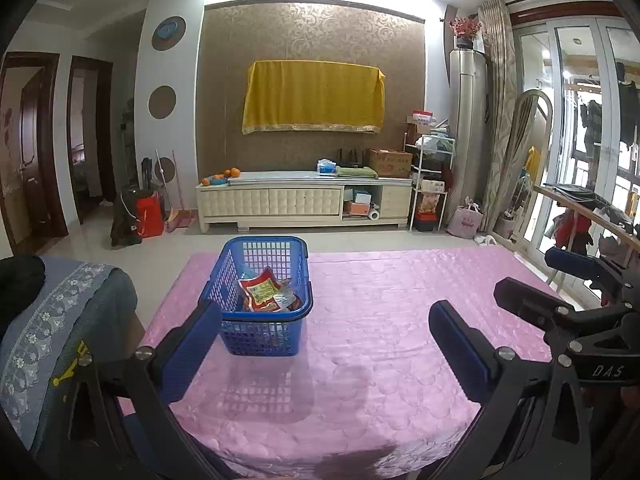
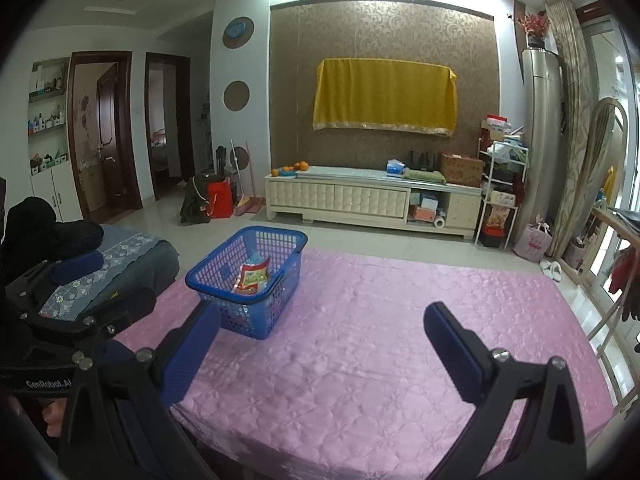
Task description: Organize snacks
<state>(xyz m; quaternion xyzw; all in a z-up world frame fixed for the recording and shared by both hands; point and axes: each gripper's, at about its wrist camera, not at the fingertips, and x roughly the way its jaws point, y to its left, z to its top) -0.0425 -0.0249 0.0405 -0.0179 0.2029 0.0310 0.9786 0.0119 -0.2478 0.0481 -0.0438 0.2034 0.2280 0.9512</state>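
Note:
A blue plastic basket (image 1: 262,336) stands on the pink-covered table (image 1: 380,320) and holds several snack packets (image 1: 266,290), red and yellow on top. It also shows in the right wrist view (image 2: 240,318) with the packets (image 2: 254,274) inside. My left gripper (image 1: 326,344) is open and empty, just short of the basket, its left finger beside the basket's near left corner. My right gripper (image 2: 322,350) is open and empty, to the right of the basket. The right gripper also shows at the right edge of the left wrist view (image 1: 560,300).
A grey-blue cloth-covered seat (image 1: 48,320) with dark clothing stands left of the table. Beyond the table's far edge are tiled floor and a white TV cabinet (image 1: 304,200). A rail and glass doors (image 1: 580,184) lie to the right.

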